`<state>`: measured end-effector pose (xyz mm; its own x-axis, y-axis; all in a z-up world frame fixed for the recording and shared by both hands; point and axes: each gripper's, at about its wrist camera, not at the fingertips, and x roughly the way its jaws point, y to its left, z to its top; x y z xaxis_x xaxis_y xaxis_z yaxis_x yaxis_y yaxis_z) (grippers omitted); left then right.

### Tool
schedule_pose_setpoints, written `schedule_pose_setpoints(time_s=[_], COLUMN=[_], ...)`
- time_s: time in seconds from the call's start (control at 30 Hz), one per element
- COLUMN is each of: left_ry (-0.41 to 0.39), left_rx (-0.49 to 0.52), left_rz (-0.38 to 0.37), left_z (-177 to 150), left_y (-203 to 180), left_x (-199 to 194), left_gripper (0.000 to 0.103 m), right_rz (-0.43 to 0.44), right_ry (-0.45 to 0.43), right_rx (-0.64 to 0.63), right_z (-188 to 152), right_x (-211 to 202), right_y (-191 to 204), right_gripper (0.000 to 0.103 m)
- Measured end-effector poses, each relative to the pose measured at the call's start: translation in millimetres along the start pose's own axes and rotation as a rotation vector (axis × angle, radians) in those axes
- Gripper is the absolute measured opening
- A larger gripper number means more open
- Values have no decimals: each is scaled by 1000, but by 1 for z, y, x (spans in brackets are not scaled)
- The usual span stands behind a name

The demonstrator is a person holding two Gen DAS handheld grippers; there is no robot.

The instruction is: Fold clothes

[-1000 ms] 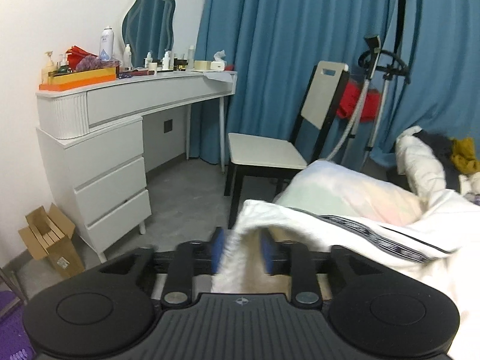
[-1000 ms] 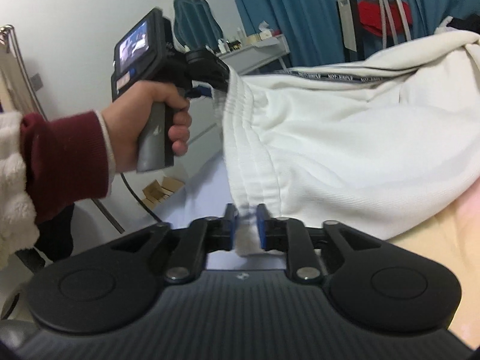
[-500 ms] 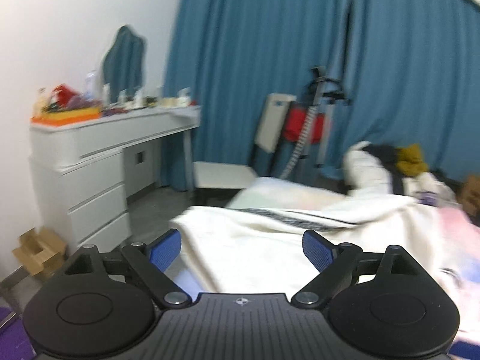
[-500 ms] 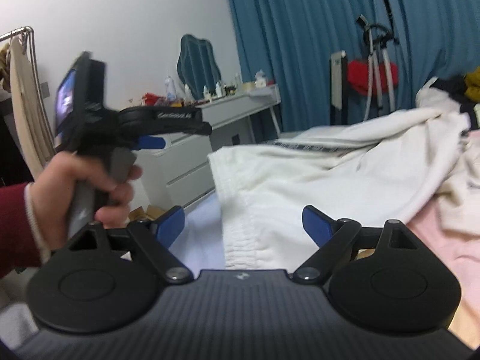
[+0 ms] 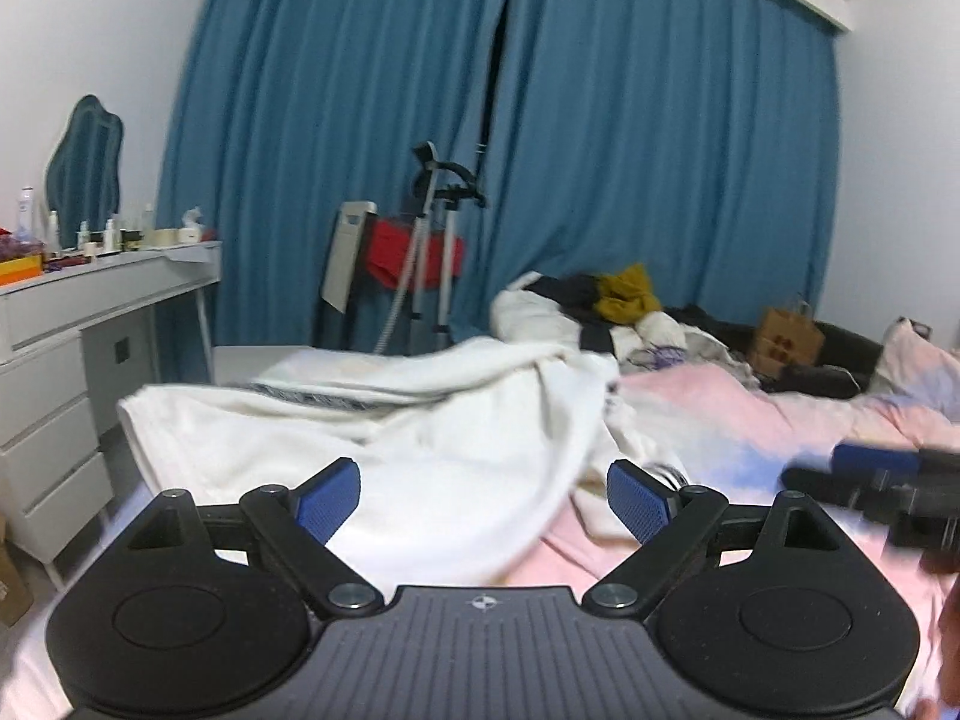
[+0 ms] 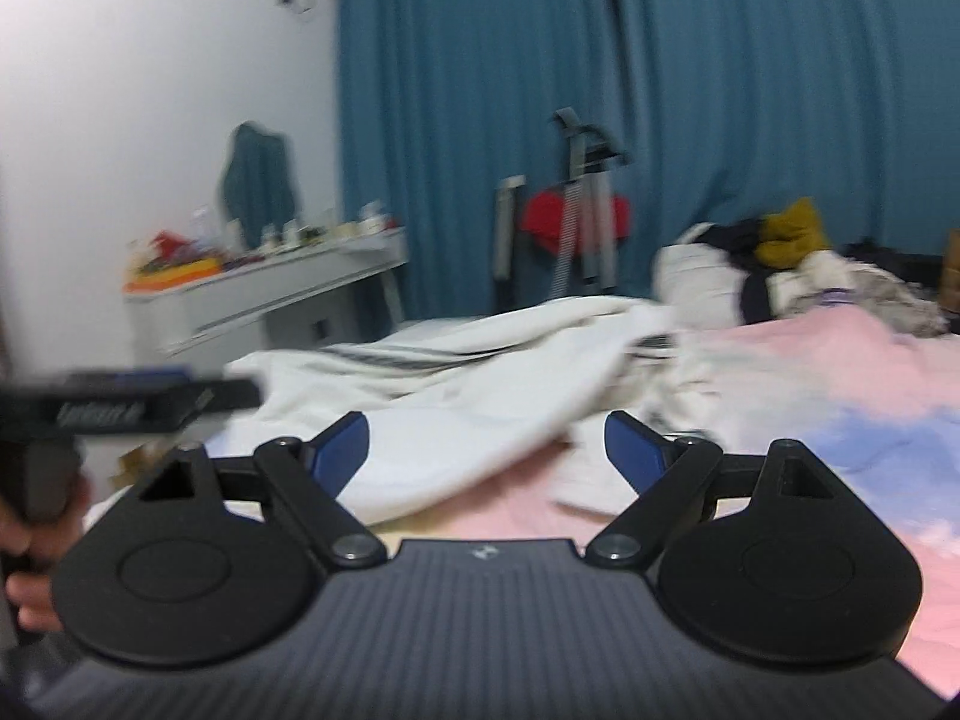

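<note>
- My left gripper (image 5: pixel 483 498) stood with its jaws spread wide and nothing between them; they had just been opening, and the cloth lay clear of both pads.
- My right gripper (image 6: pixel 486 447) was the same: jaws far apart after just opening, empty, with no cloth between the pads.
- The white garment (image 5: pixel 384 420) lay rumpled on the pink bedspread (image 5: pixel 708 414), ahead of both grippers, with its dark-striped band (image 5: pixel 312 397) along the far edge, toward the blue curtain (image 5: pixel 600 138).
- Beyond the garment, further up the bedspread, sat a heap of other clothes (image 5: pixel 606 306), well apart from it.
- The right-wrist view was blurred, so I could not say for certain how the garment's near hem lay; it seemed bunched, not flat.
- To do this step well, I judged I should first find two matching corners or the ends of the striped band, not grab mid-cloth.
- I should then pinch only one layer on each side, pull the garment taut and level over the bedspread, and smooth it flat before making any fold.
- I also had to keep the grippers from snagging the bedspread under the garment.
</note>
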<state>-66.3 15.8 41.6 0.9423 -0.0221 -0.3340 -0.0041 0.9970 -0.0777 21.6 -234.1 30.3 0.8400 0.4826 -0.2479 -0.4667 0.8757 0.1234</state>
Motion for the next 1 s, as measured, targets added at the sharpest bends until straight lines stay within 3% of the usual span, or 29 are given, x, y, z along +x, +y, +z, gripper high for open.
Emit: schedule_pose_setpoints(time_s=[0.1,0.2,0.27,0.33,0.43,0.67,0.9,1.0], left_ry=[40,62,72,85,114,189,223,251], left_rx=[24,82,129,180,208,158,126,132], left_rz=[-18,-32,-43,-54,-86,-99,-6,2], left_z=[-18,-24,-25,-20,-6,45,89,97], left_y=[-8,-16,-22,-29,-40,-83,-109,-120], left_x=[8,20,32,52,96,259,403,444], left_gripper=[91,91,91,90,88,76,73,59], right_rz=[-59,-91,-109,-125,-159,-216,-210,-204], right_ry=[27,63,40,21,43,53,86,92], right_rx=[96,157,180,203,251,294,322,341], right_z=[-11,-10,-8,-9,-16,-31,-43,-49], right_x=[0,4,2,-3,-4,10,42,52], right_y=[-24,-32,-34,-38,-53,-86,-106,-112], right_gripper=[87,73,66,44,24,22,22,22])
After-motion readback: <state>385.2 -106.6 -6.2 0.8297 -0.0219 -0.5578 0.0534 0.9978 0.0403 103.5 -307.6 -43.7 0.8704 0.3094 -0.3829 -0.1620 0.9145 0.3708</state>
